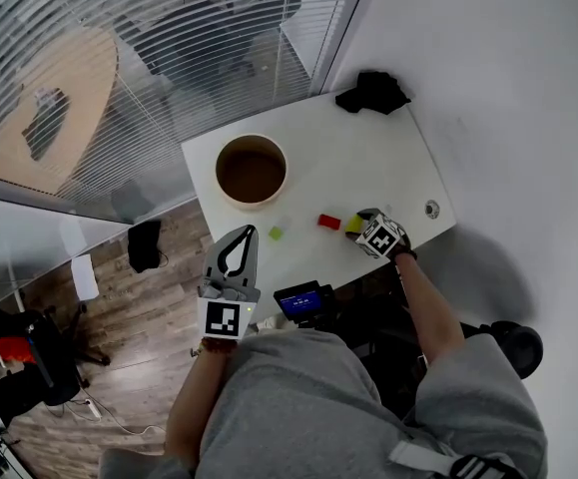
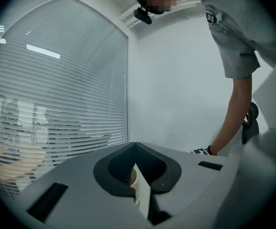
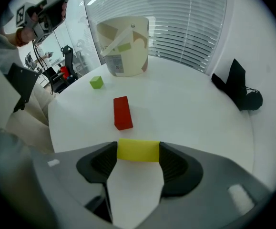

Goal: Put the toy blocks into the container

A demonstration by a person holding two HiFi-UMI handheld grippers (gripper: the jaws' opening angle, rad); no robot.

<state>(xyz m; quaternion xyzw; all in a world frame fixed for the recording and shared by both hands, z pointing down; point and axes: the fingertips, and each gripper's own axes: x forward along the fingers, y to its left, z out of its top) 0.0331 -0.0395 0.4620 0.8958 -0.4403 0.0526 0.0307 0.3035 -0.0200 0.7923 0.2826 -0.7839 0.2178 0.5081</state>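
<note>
Our right tongs [image 3: 138, 152] pinch the yellow block [image 3: 138, 149] near the red block [image 3: 122, 112]; our left tongs [image 2: 136, 147], pressed together, hang short of the container [image 3: 123, 46].

The label [image 3: 115, 64] on the container [image 3: 123, 44] seems printed but is too small to read; nothing else is legible.

The white rectangular table [image 1: 368, 158] carries a cream round paper container [image 3: 126, 56] near its left end. A small green cube [image 1: 276, 233] sits close by. A red oblong block [image 1: 328, 222] and a yellow oblong block [image 1: 353, 225] lie just beside each other near the front edge. A crumpled black cloth [image 1: 372, 92] lies at the far corner, and a small round fitting [image 1: 431, 209] by the right edge.
</note>
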